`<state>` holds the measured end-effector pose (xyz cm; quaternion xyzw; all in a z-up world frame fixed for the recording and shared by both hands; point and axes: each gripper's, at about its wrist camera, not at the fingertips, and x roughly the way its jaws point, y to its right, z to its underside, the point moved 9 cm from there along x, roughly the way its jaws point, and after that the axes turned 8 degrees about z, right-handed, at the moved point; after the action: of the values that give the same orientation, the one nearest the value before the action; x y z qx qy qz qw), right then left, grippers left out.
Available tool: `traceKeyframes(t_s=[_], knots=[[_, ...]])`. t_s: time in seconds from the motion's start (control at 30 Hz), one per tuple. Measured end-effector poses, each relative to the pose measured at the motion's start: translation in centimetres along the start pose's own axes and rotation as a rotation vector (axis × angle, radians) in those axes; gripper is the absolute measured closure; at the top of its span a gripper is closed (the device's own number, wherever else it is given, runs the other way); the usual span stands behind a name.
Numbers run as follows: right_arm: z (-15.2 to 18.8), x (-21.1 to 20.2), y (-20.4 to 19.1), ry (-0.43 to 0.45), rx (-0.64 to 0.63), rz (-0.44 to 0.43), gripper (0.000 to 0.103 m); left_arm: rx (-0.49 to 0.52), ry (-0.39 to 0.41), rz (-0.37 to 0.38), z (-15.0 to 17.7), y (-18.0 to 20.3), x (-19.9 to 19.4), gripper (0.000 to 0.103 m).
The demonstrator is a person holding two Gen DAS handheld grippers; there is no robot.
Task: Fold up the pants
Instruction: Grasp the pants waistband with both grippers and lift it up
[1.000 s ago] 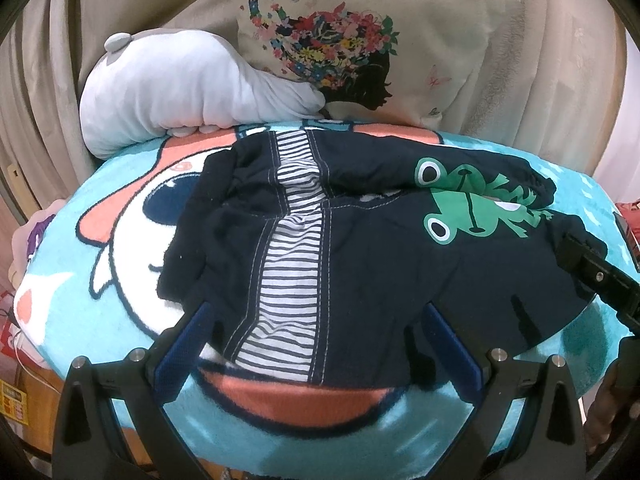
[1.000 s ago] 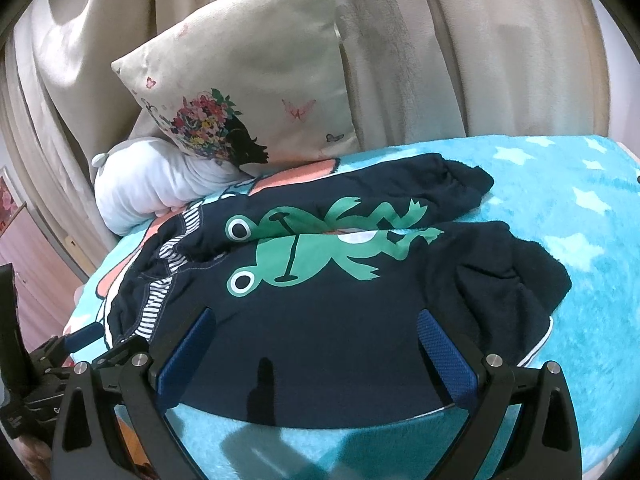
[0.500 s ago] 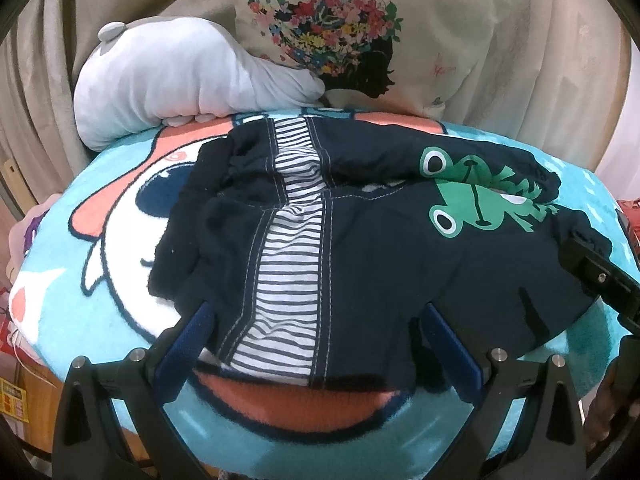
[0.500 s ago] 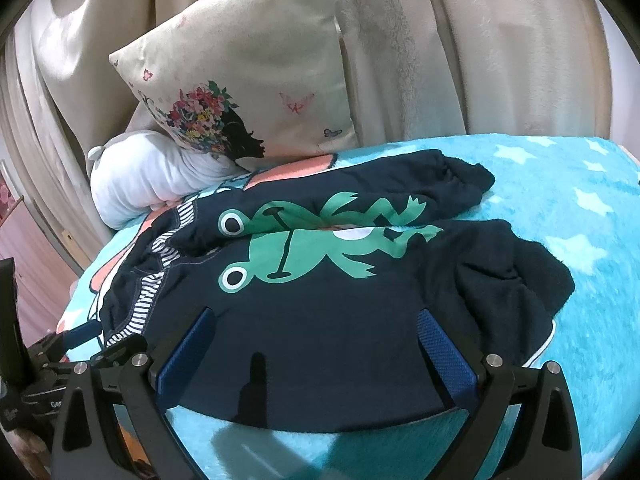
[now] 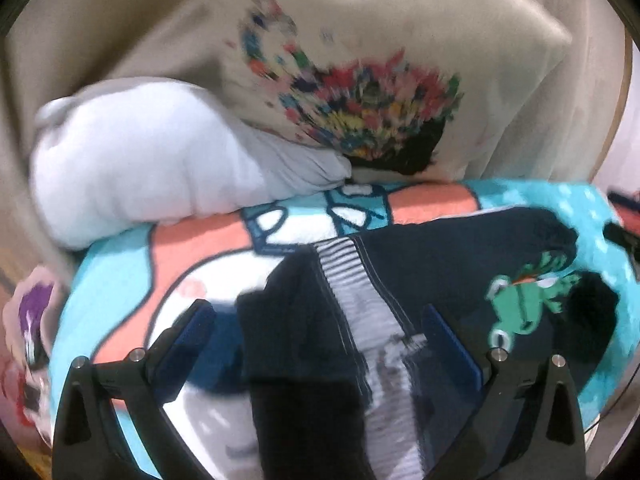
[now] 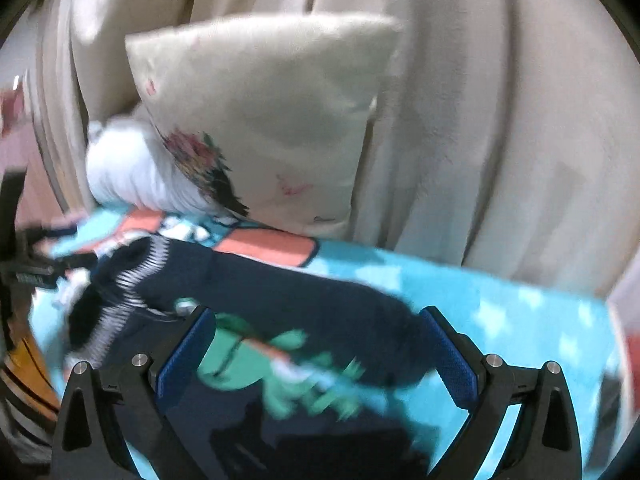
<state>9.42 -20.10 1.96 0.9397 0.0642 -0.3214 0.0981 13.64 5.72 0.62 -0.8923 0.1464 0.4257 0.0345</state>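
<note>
Navy children's pants [image 5: 432, 276] with a striped side panel [image 5: 348, 276] and a green frog print [image 5: 524, 300] lie on a turquoise cartoon blanket [image 5: 120, 280]. My left gripper [image 5: 316, 332] is open, its blue pads low over the waist end. My right gripper [image 6: 320, 340] is open, low over the frog print [image 6: 288, 364] on the pants [image 6: 256, 280]. Both views are motion-blurred. Neither gripper holds cloth.
A beige floral cushion [image 5: 380, 80] and a white plush pillow [image 5: 152, 160] lean against beige curtains [image 6: 500, 120] behind the blanket. The left gripper [image 6: 24, 268] shows at the left edge of the right wrist view.
Both grippers have moved forward and down over the pants, which now fill the space between the fingers. Both stay open. The pants have not moved.
</note>
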Motion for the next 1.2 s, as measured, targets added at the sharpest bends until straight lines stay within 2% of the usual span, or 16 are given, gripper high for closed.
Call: traceKeyframes(t_s=[0.1, 0.2, 0.4, 0.47, 0.57, 0.6, 0.63, 0.67, 0.7, 0.73, 0.77, 0.83, 0.97, 1.2], knots=[[-0.8, 4.9, -0.2, -0.088, -0.122, -0.005, 0.001, 0.03, -0.083, 0.067, -1.2, -0.3, 3.7, 0.0], [-0.7, 9.0, -0.7, -0.169, -0.186, -0.028, 0.001, 0.015, -0.133, 0.125, -2.2, -1.0, 6.7, 0.0], [-0.8, 14.3, -3.3, -0.269, -0.221, -0.156, 0.001, -0.003, -0.223, 0.269, -2.9, -1.0, 11.0, 0.0], [-0.6, 15.2, -3.7, -0.291, -0.238, -0.166, 0.002, -0.003, -0.272, 0.314, -2.6, -0.8, 12.4, 0.0], [0.6, 16.3, -4.7, -0.336, -0.261, -0.196, 0.019, 0.042, -0.276, 0.301, -2.3, -0.3, 12.8, 0.0], [1.1, 16.3, -5.1, -0.344, -0.269, -0.213, 0.024, 0.07, -0.277, 0.295, -2.1, 0.1, 12.7, 0.009], [1.1, 16.0, -5.3, -0.325, -0.264, -0.22, 0.046, 0.101, -0.265, 0.271, -2.0, 0.4, 12.4, 0.034], [1.1, 15.5, -5.5, -0.32, -0.253, -0.242, 0.06, 0.125, -0.254, 0.257, -2.0, 0.6, 12.1, 0.047], [1.0, 15.1, -5.5, -0.316, -0.232, -0.261, 0.087, 0.126, -0.257, 0.295, -1.9, 1.2, 11.5, 0.073], [0.9, 14.9, -5.5, -0.32, -0.214, -0.266, 0.094, 0.11, -0.261, 0.325, -1.8, 1.7, 11.1, 0.096], [1.0, 14.6, -5.5, -0.325, -0.203, -0.274, 0.094, 0.1, -0.261, 0.339, -1.8, 1.9, 10.7, 0.097], [0.9, 13.6, -5.4, -0.302, -0.211, -0.257, 0.095, 0.12, -0.224, 0.294, -2.0, 2.2, 9.6, 0.097], [-0.6, 11.0, -5.2, -0.241, -0.212, -0.235, 0.096, 0.127, -0.158, 0.249, -2.1, 2.9, 6.7, 0.097], [-0.9, 2.9, -5.5, -0.099, -0.168, -0.239, 0.096, 0.103, -0.007, 0.25, -0.7, 3.4, -1.4, 0.097]])
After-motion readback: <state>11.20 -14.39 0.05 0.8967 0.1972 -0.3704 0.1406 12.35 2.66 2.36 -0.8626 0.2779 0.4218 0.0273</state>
